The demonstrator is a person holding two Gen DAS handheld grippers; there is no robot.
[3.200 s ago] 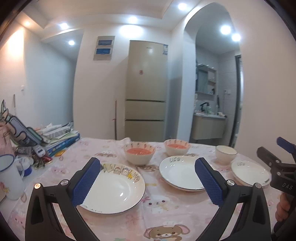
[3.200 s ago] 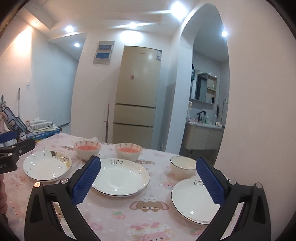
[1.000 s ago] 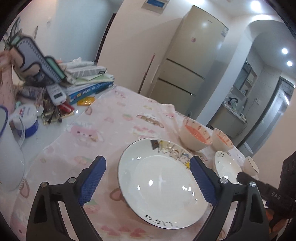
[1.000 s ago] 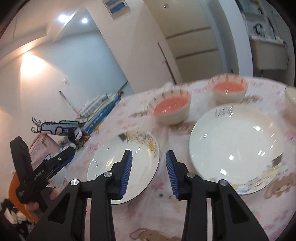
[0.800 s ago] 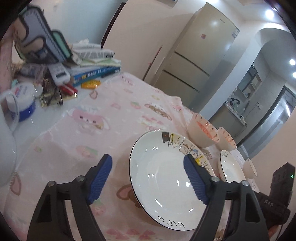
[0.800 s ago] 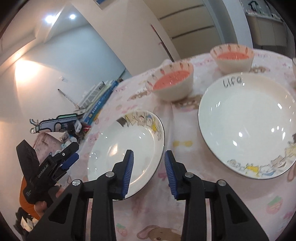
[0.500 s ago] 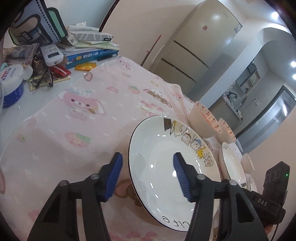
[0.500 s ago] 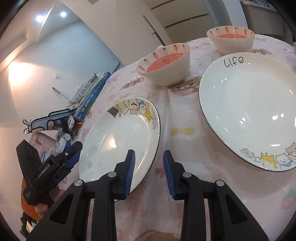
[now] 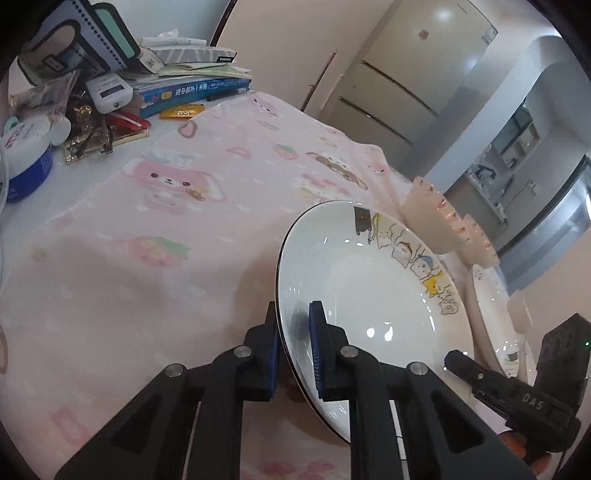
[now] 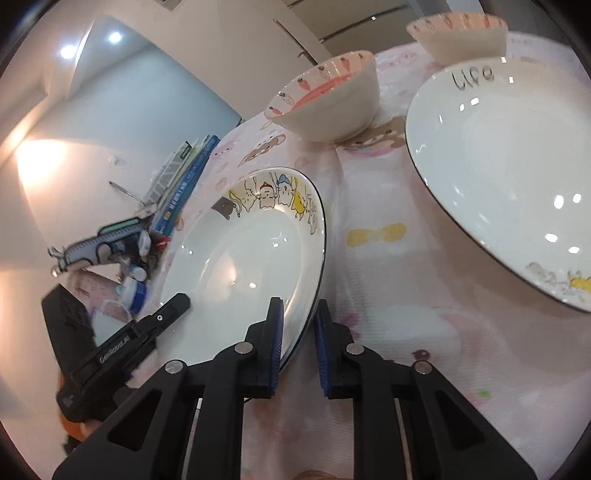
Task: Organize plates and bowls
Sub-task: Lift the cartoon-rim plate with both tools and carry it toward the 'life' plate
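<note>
A white cartoon plate lies on the pink tablecloth. My left gripper is shut on its left rim, one finger under and one on top. The same plate shows in the right wrist view. My right gripper straddles its right rim with narrow jaws; a small gap shows beside the rim. A second white plate marked "life" lies to the right. Two carrot-pattern bowls stand behind the plates.
Books, a remote and clutter are piled at the table's far left, with a blue-white tub. A fridge stands beyond the table. The bowls and second plate crowd the right side.
Both grippers have moved in and narrowed on the cartoon plate's opposite rims. The left jaws went from wide open to shut on the rim; the right jaws now straddle the rim.
</note>
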